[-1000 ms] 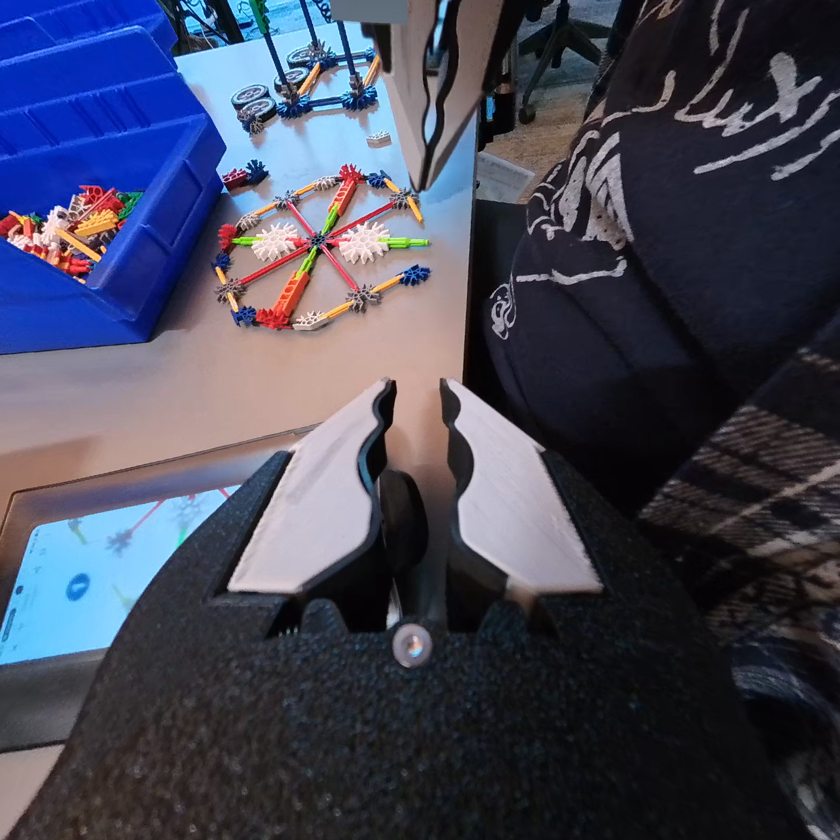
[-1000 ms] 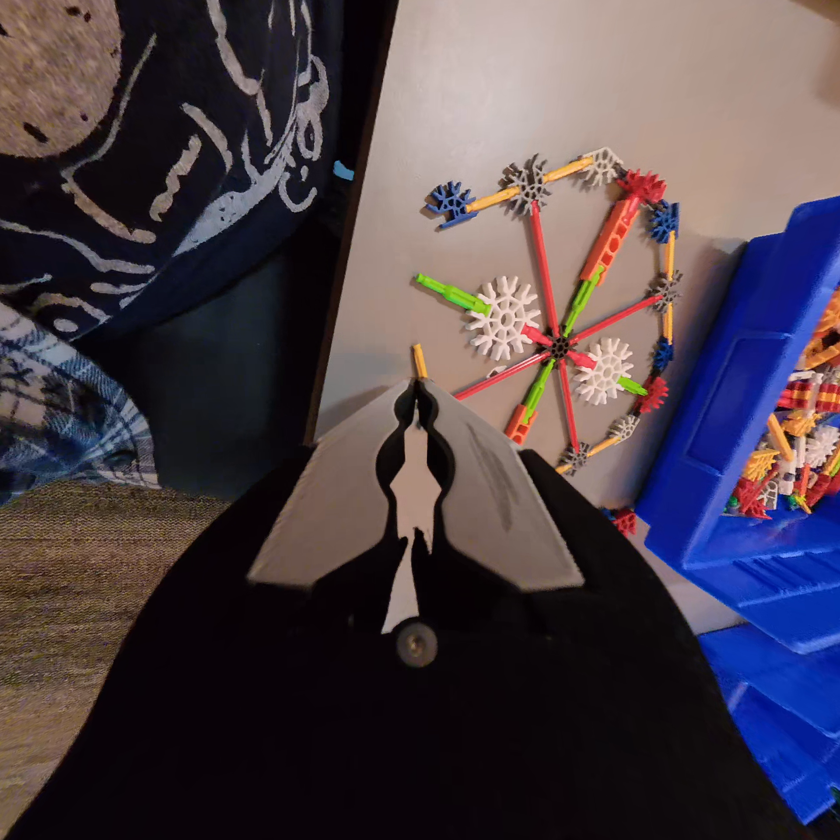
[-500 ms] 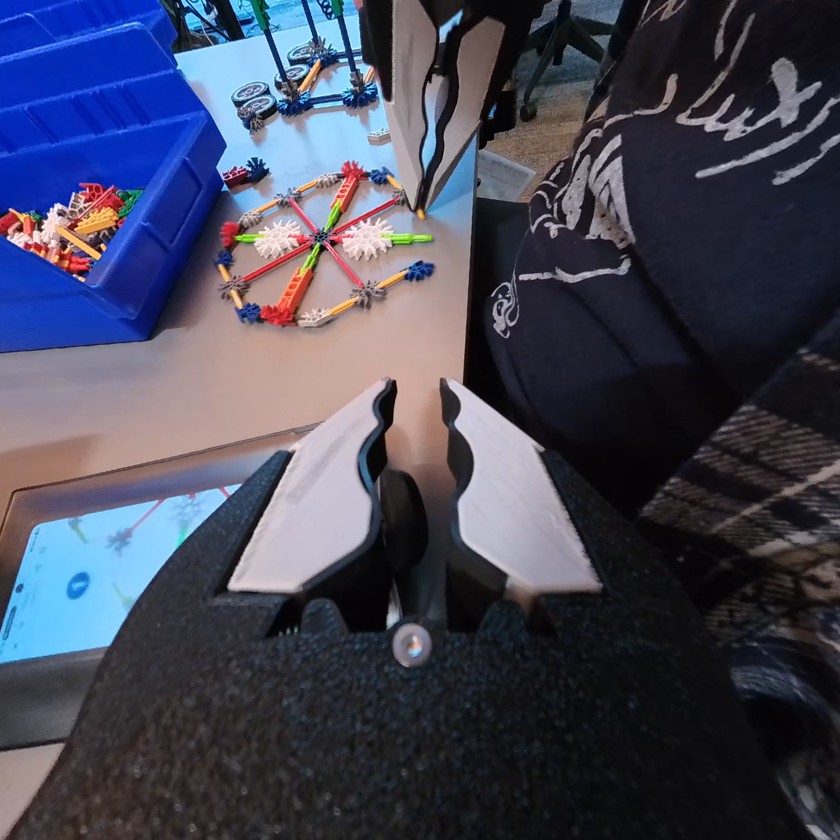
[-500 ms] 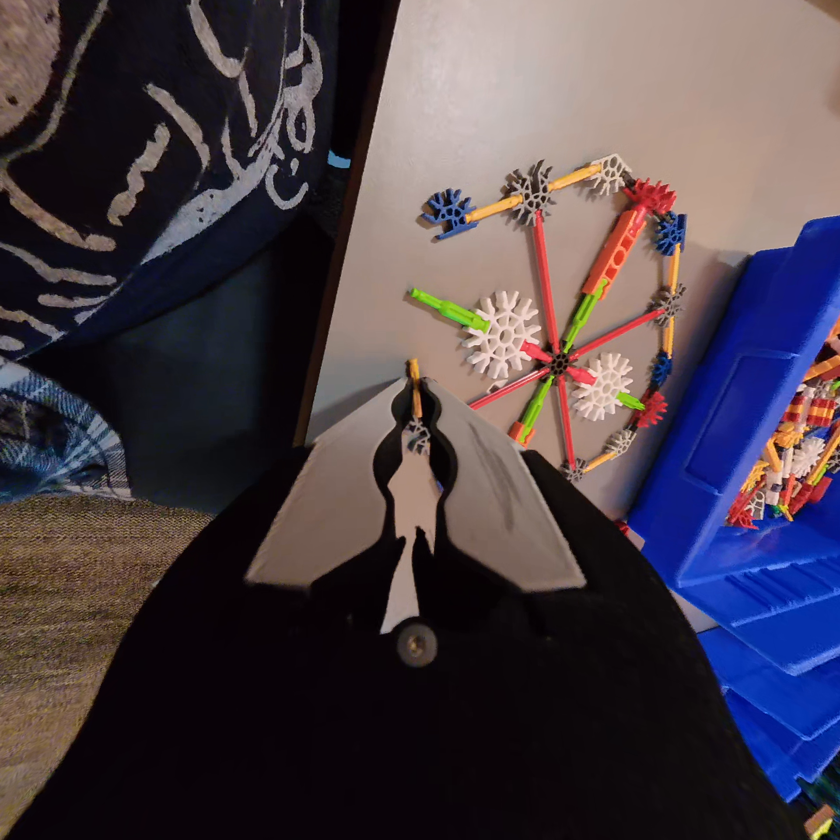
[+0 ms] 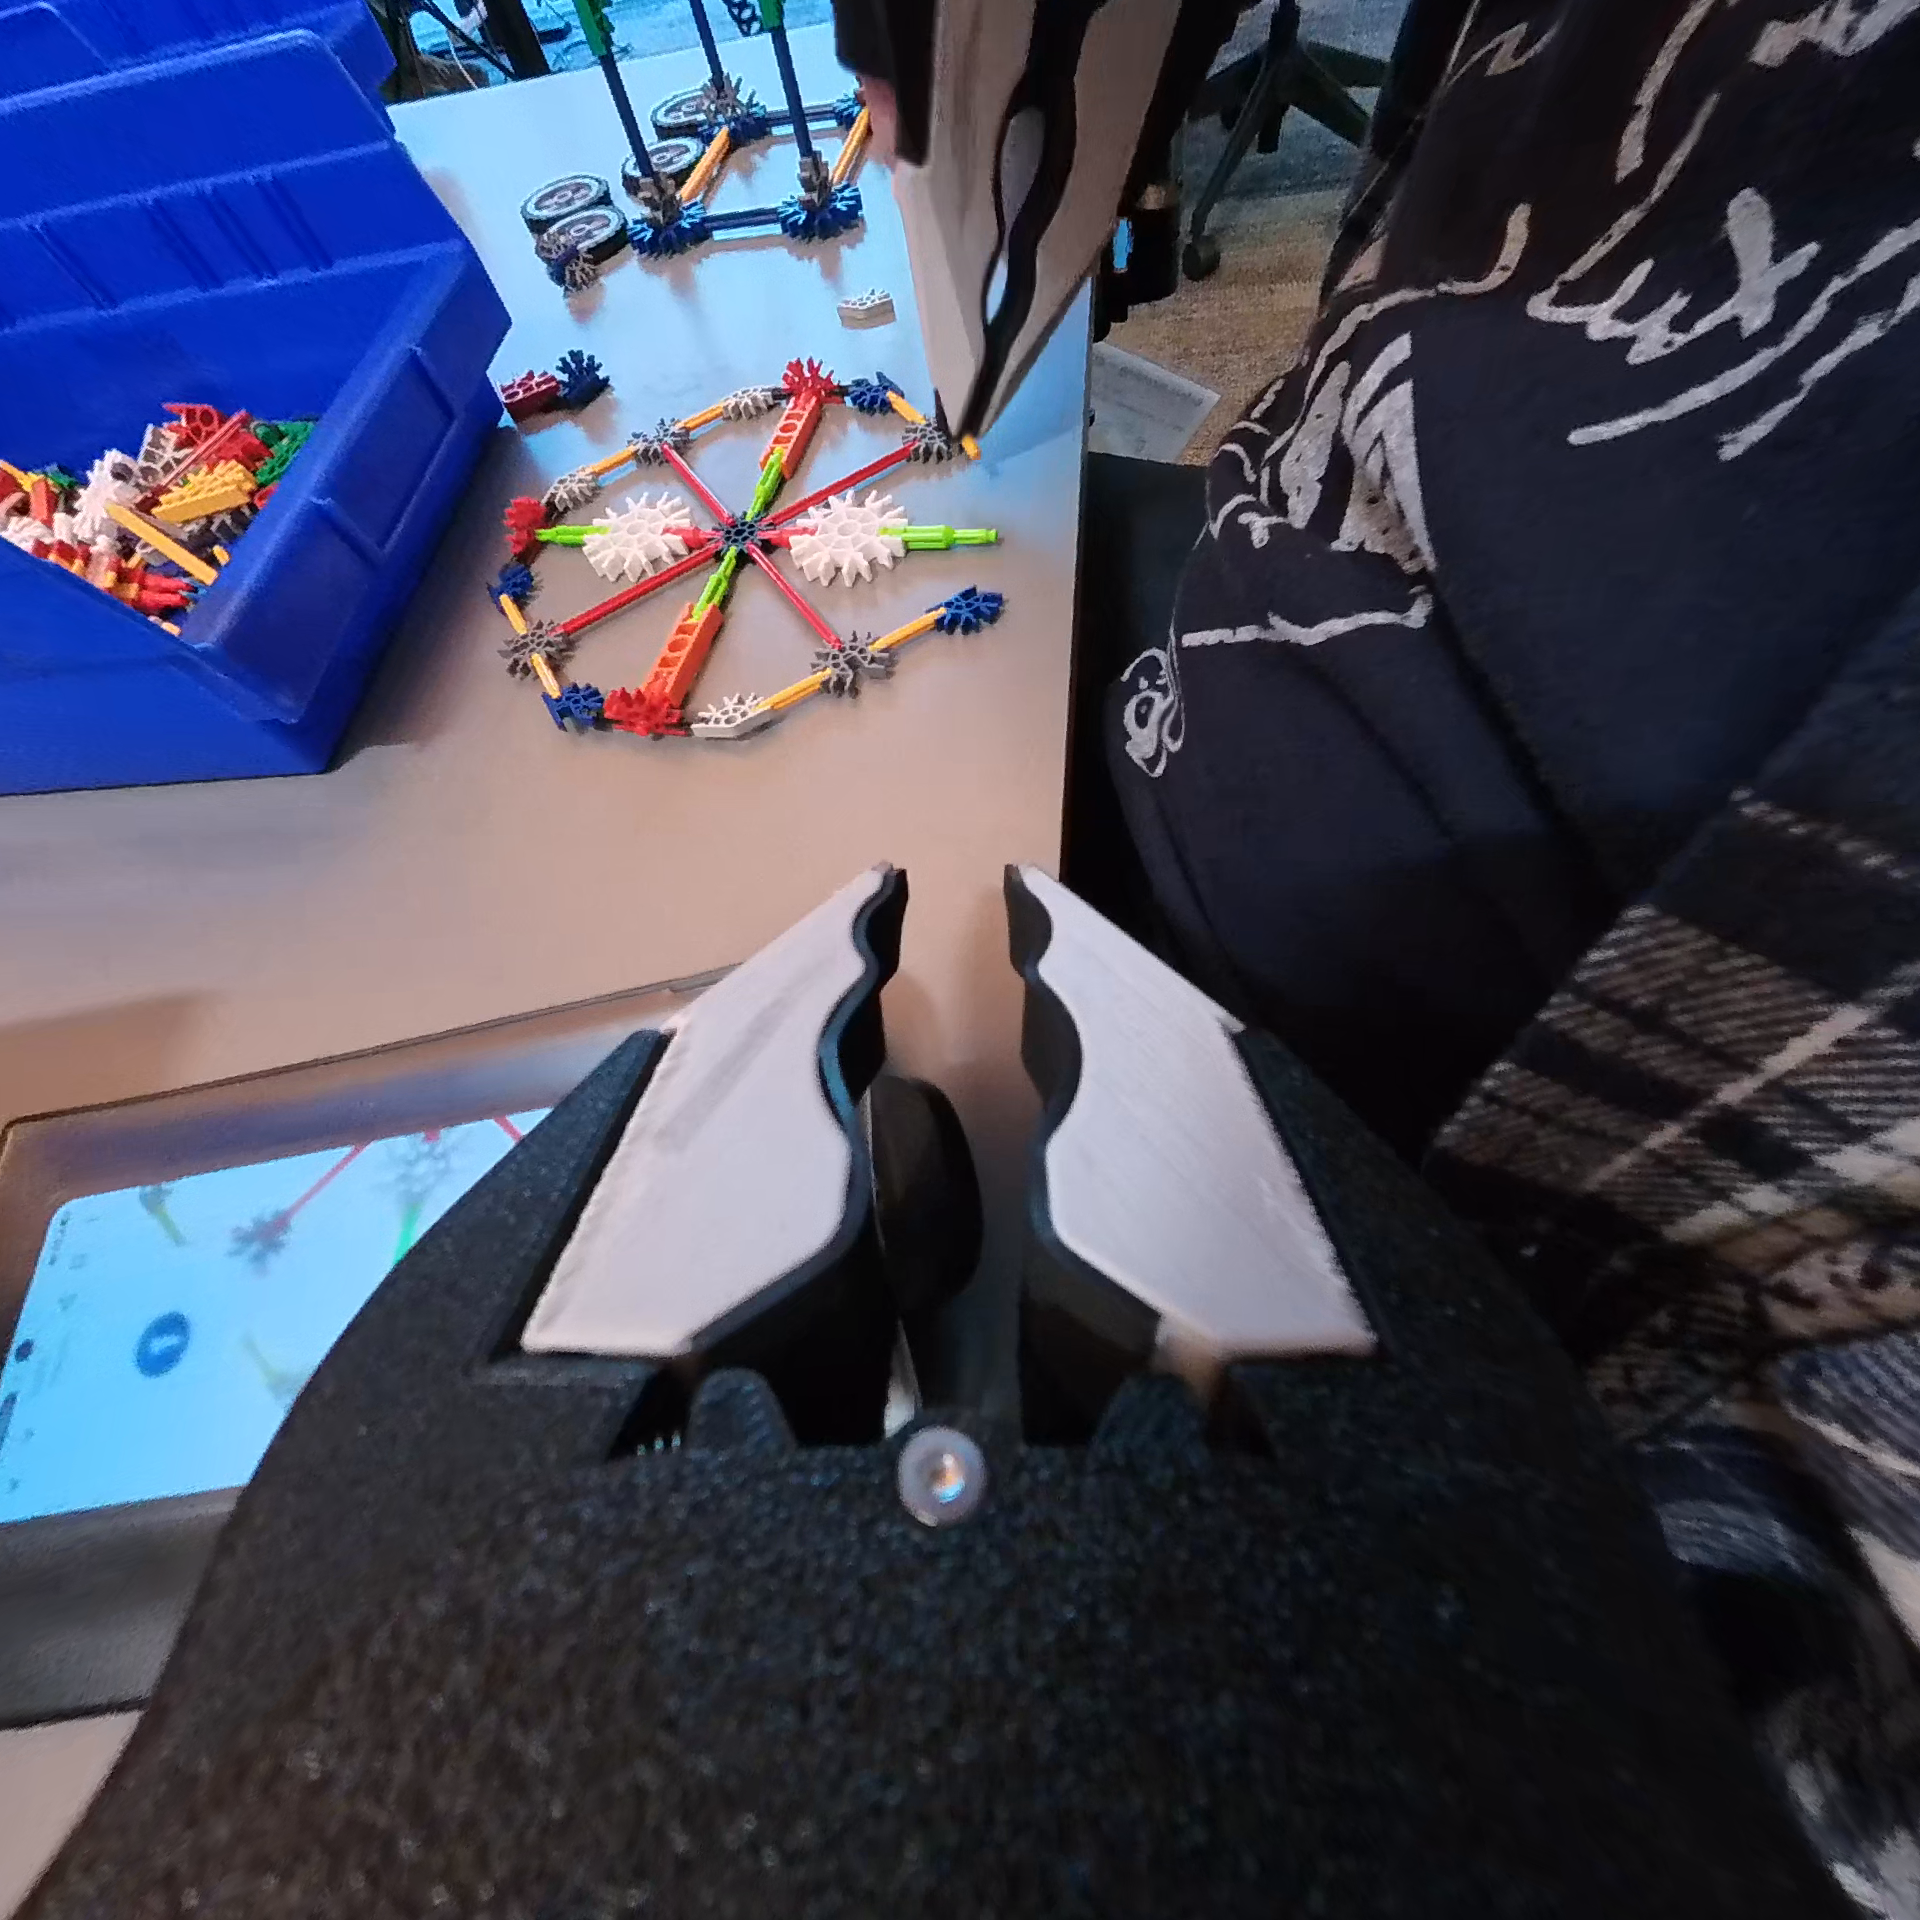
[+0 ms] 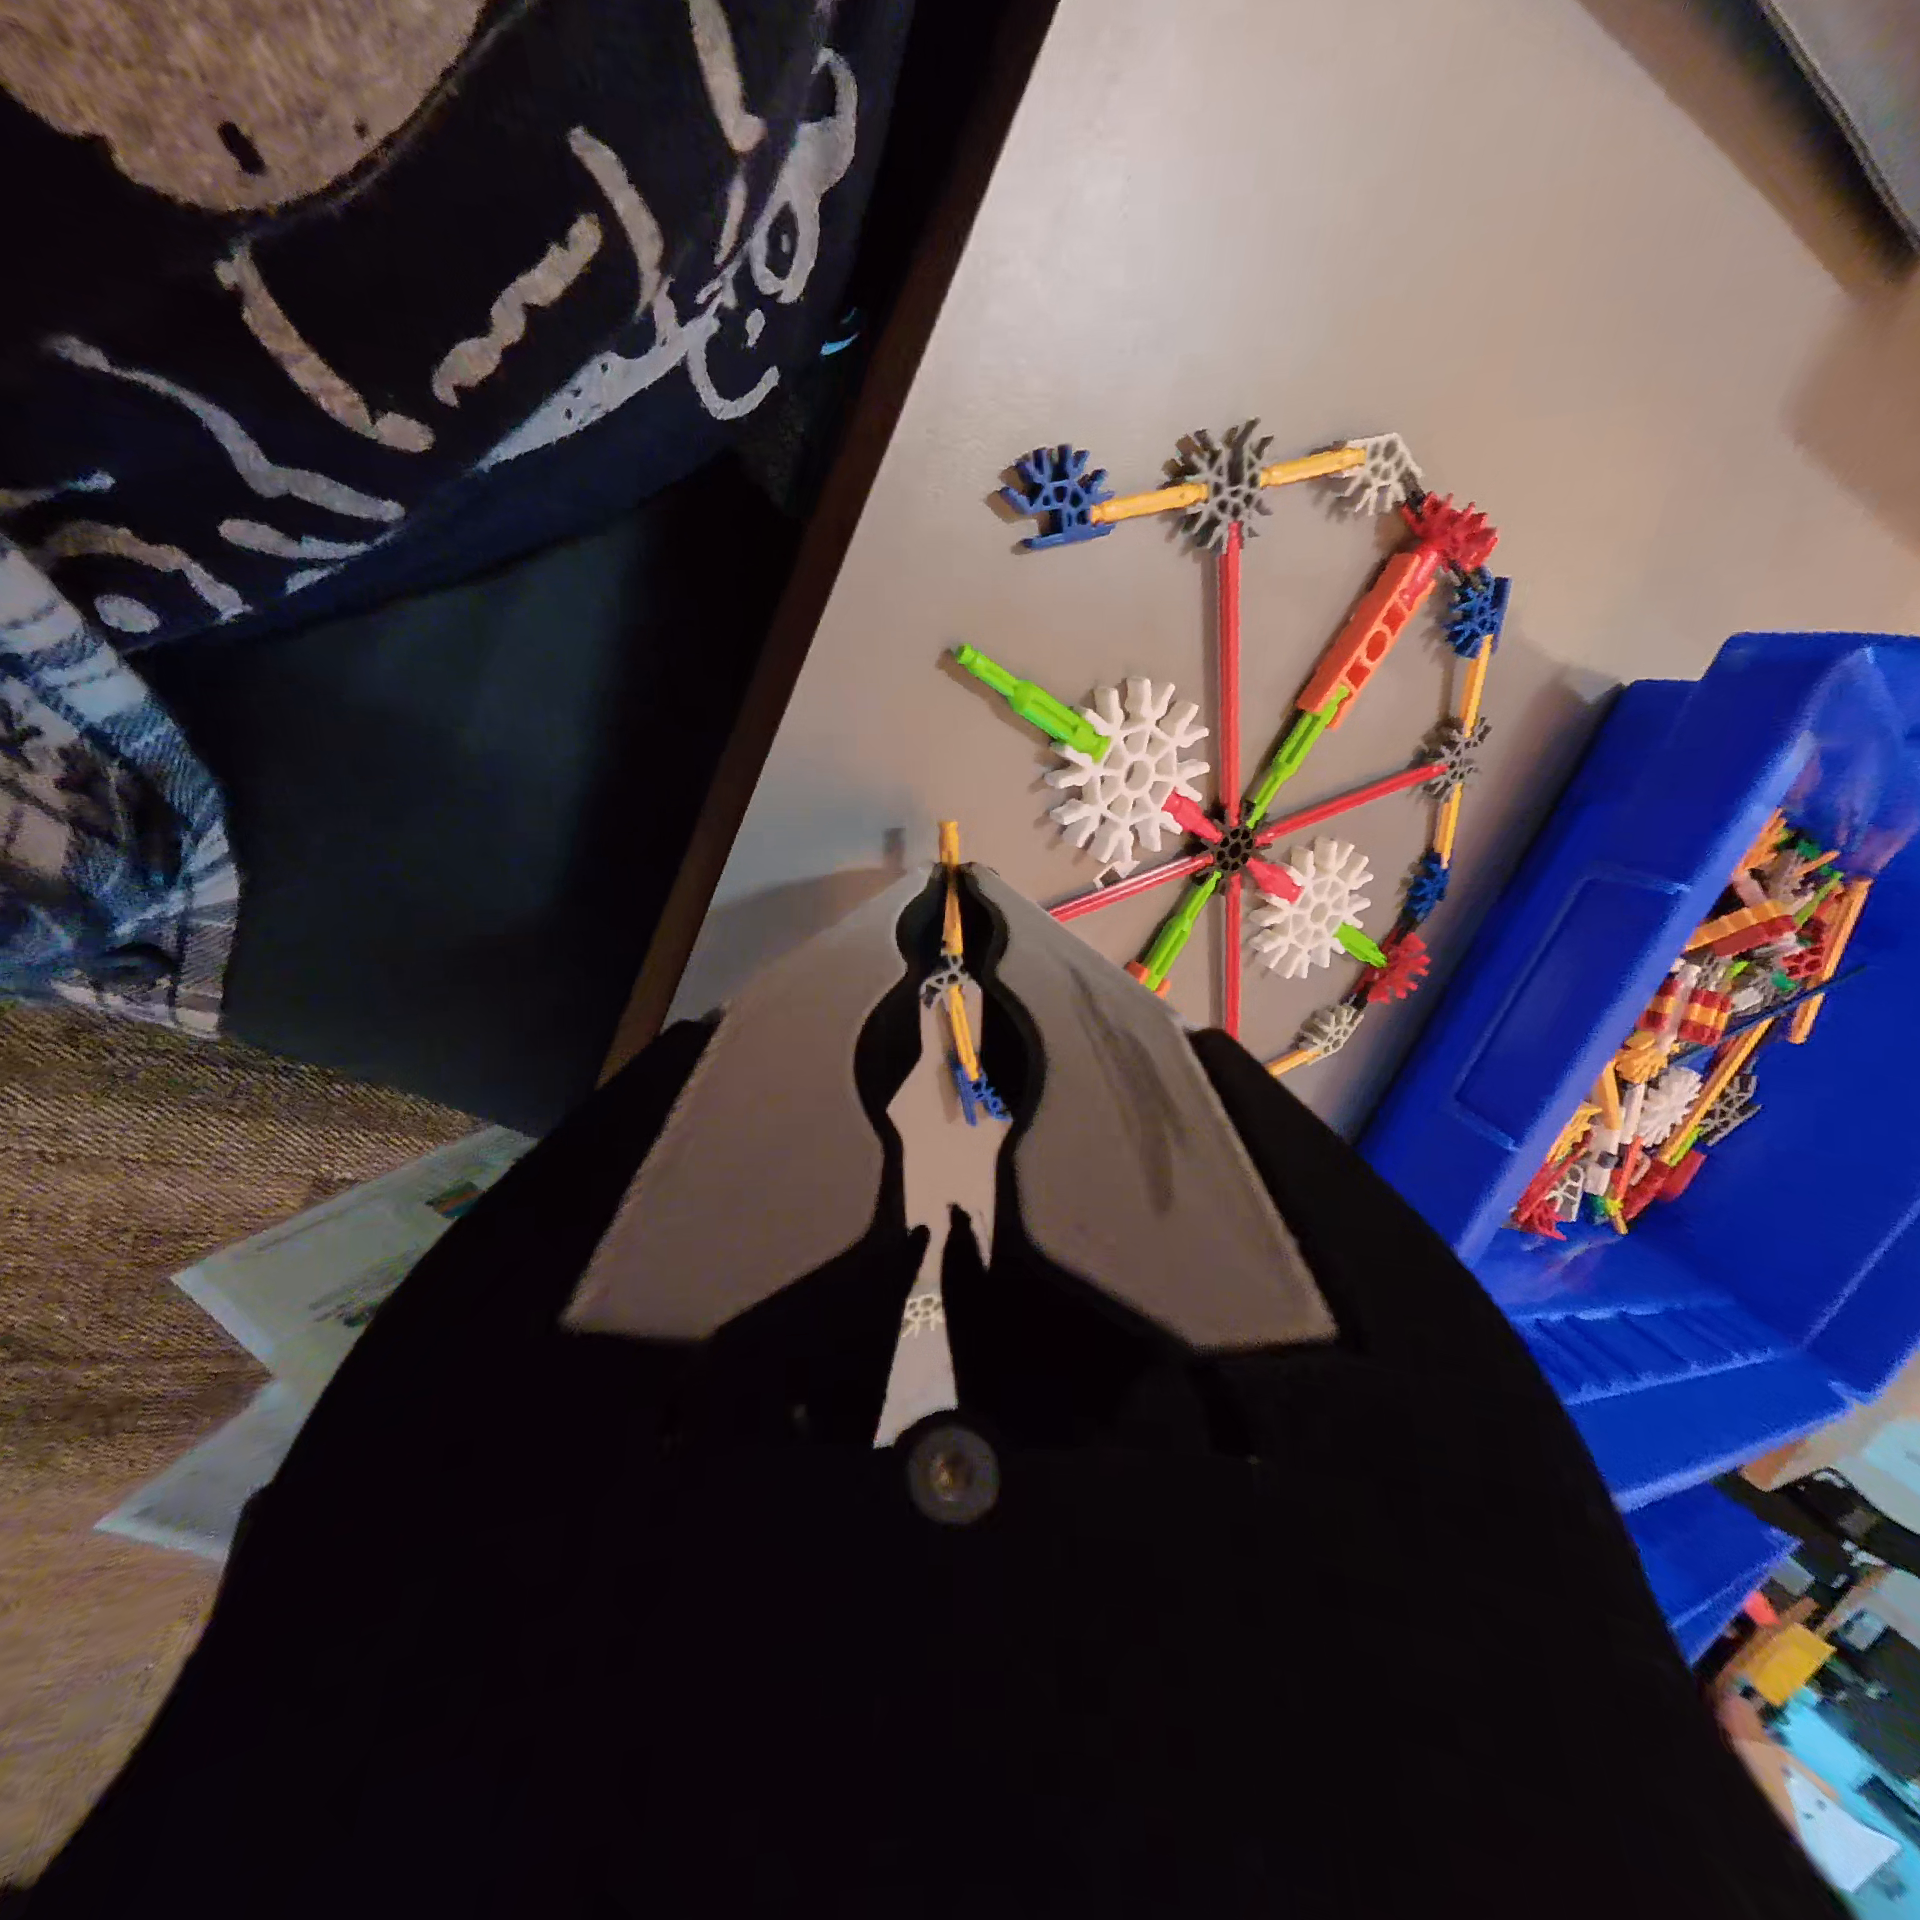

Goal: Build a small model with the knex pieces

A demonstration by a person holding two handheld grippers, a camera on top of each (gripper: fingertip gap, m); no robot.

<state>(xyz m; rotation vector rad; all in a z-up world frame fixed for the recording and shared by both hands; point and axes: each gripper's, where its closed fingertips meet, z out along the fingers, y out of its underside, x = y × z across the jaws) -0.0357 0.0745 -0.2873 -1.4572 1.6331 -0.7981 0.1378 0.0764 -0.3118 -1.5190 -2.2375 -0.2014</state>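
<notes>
A flat wheel [image 5: 740,535] of coloured rods and connectors lies on the grey table [image 5: 623,831] near its right edge; it also shows in the right wrist view [image 6: 1234,842]. My right gripper [image 6: 948,868] is shut on a short yellow rod [image 6: 948,836] at the wheel's rim, next to a grey connector [image 6: 943,977]. In the left wrist view the right gripper [image 5: 971,421] stands tip-down on that rim. My left gripper [image 5: 951,883] is open and empty, well short of the wheel, by the table's edge.
A blue bin [image 5: 260,582] of loose pieces sits left of the wheel, also in the right wrist view [image 6: 1662,935]. A lit tablet [image 5: 208,1299] lies under my left gripper. A frame with black wheels [image 5: 727,177] stands farther back. A person's dark clothing [image 5: 1507,520] borders the table. One gripper's finger ends stand about 20 cm off the other's.
The right gripper has shifted along the wheel's rim, so the grey and blue connectors now show between its fingers. The left gripper has not moved.
</notes>
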